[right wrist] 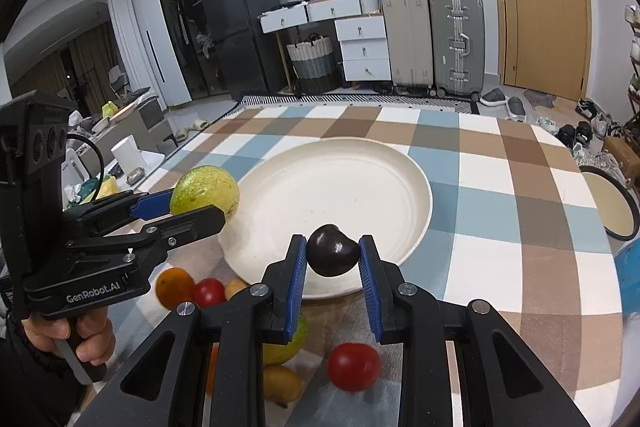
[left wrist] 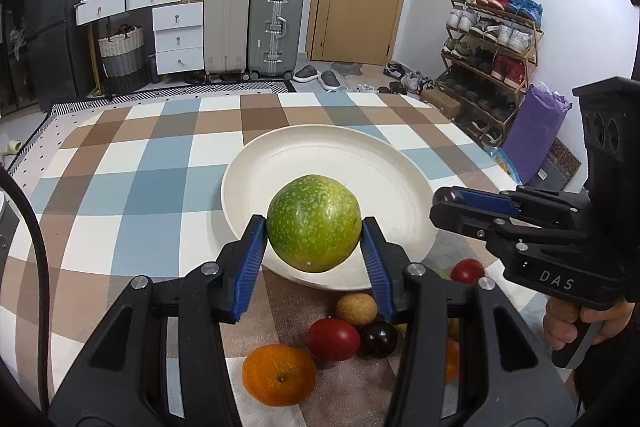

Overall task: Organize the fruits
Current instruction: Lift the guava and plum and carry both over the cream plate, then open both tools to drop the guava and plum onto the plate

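Note:
My left gripper [left wrist: 314, 241] is shut on a green speckled fruit [left wrist: 314, 223], held just above the near rim of the white plate [left wrist: 360, 163]. The same fruit [right wrist: 205, 191] and the left gripper [right wrist: 188, 213] show at the left of the right wrist view. My right gripper [right wrist: 332, 259] is shut on a dark cherry [right wrist: 332, 250] over the plate's [right wrist: 340, 187] near edge; it shows side-on in the left wrist view [left wrist: 444, 205]. Loose fruit lies before the plate: an orange [left wrist: 279, 373], a red tomato [left wrist: 333, 339], a dark plum [left wrist: 379, 339], a tan fruit [left wrist: 356, 308].
The checked tablecloth [left wrist: 140, 187] covers the table. More fruit lies under my right gripper: a red tomato [right wrist: 354, 367], a yellow-green fruit [right wrist: 286, 347], a yellow fruit [right wrist: 282, 385]. A dark-rimmed dish [right wrist: 612, 205] sits at the table's right edge. Suitcases and a shoe rack stand beyond.

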Demonstrator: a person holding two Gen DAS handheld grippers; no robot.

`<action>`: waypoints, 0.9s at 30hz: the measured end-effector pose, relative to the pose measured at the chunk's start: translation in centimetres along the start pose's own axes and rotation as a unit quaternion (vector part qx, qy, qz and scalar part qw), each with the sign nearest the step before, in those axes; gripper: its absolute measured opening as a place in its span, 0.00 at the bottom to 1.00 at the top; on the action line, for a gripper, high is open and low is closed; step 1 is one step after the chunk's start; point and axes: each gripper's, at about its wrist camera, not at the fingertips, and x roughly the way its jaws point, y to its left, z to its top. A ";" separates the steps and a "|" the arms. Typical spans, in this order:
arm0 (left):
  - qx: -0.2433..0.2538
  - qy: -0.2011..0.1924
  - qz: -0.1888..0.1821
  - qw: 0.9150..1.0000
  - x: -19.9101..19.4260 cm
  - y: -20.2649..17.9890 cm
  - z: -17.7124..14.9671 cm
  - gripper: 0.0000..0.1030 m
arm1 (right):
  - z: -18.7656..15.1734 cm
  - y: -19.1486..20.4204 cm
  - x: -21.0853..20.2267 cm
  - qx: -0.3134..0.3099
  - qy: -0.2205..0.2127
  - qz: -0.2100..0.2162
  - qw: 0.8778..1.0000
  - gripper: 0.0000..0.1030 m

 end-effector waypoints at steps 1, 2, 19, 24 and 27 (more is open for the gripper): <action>0.001 0.003 0.001 1.000 0.4 0.0 -0.1 0.44 | -0.1 -0.1 0.4 0.002 0.005 -0.001 1.000 0.26; 0.001 0.005 0.000 1.000 0.6 0.1 -0.2 0.44 | -0.1 -0.2 0.7 0.003 0.007 0.000 1.000 0.26; -0.006 0.008 0.006 1.000 1.6 0.7 -0.8 0.44 | -0.3 -0.5 0.7 0.002 -0.003 -0.007 1.000 0.46; -0.012 -0.004 0.013 1.000 0.6 1.3 -0.8 0.67 | -0.4 -1.0 0.2 0.004 -0.010 -0.017 1.000 0.70; -0.014 -0.017 0.017 1.000 -0.2 1.6 -1.0 0.80 | -0.6 -1.2 -0.3 0.007 -0.017 -0.021 1.000 0.86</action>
